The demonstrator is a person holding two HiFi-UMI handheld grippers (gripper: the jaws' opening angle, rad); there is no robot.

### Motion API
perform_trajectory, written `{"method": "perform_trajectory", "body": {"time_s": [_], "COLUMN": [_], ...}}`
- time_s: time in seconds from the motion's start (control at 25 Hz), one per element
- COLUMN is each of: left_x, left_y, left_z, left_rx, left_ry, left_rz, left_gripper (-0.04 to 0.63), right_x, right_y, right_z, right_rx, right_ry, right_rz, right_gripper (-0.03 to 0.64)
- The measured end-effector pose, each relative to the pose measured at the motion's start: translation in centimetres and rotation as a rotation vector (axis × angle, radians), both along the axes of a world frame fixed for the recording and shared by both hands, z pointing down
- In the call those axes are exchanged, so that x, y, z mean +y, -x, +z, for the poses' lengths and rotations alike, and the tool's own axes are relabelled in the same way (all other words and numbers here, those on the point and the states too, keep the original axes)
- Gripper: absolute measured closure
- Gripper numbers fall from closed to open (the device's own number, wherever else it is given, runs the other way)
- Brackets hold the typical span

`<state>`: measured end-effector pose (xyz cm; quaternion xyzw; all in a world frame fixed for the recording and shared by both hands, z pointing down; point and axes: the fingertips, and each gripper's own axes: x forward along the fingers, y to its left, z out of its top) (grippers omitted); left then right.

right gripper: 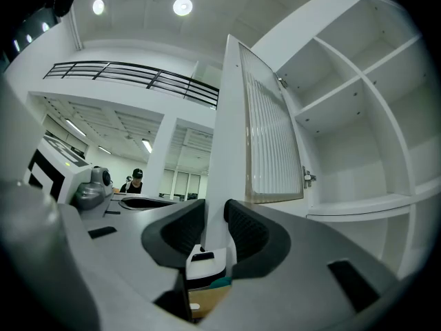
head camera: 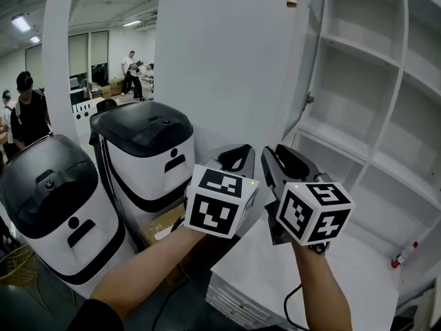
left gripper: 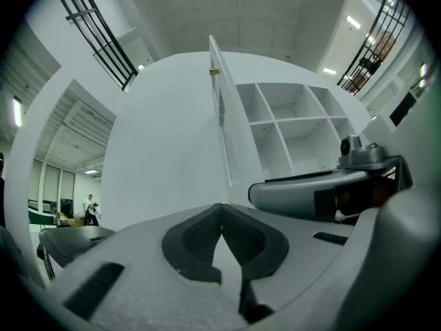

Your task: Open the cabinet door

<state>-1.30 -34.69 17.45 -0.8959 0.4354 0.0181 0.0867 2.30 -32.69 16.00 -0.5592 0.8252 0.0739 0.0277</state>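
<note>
now, left claw (left gripper: 222, 216) closed, empty; right claw (right gripper: 214, 218) parted before flat white cabinet door (right gripper: 231, 116), ribbed panel (right gripper: 272, 136)

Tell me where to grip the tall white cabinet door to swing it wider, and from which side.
Take the tall white cabinet door by its free vertical edge, coming straight at that edge, one jaw on each face. The panel is thin and stands edge-on to the right gripper, lined up between its open jaws. The small brass knob sits high and looks hard to pinch.
</note>
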Motion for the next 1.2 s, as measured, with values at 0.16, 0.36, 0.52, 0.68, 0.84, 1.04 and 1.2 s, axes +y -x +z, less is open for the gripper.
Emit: {"method": "perform_trajectory", "body": {"time_s": [0.16, 0.36, 0.52, 0.68, 0.84, 1.04, 1.2], "left_x": [-0.2, -0.6, -0.7, -0.9, -1.0, -0.9, -0.6], "left_y": [0.3, 0.8, 1.3, 2.0, 2.2, 1.8, 0.9], "left_z": [0.1, 0.7, 1.1, 1.3, 2.0, 3.0, 3.4], "left_rx": [0.006, 0.012, 0.004, 0.008, 0.009, 0.016, 0.02], "left_ry": [-0.005, 0.009, 0.016, 0.018, 0.037, 0.068, 0.084], "left_rz": [0.014, 0.024, 0.036, 0.032, 0.037, 0.049, 0.061], "left_gripper": [0.583, 0.583, 0.583, 0.583, 0.583, 0.583, 0.583], "right_x": [-0.5, -0.9, -1.5, -1.8, -2.0, -1.8, -1.1], "right_y": [0.4, 1.2, 1.8, 2.2, 2.3, 2.3, 1.9], "right_z": [0.0, -0.1, 0.0, 0.0, -0.1, 0.0, 0.3], "right_rx": [0.006, 0.011, 0.014, 0.012, 0.008, 0.024, 0.037], "right_ry": [-0.003, -0.003, -0.005, -0.007, -0.01, -0.013, -0.004], "right_rz": [0.008, 0.018, 0.025, 0.034, 0.043, 0.047, 0.043], "right_gripper": [0.503, 0.503, 0.502, 0.502, 0.502, 0.5, 0.502]}}
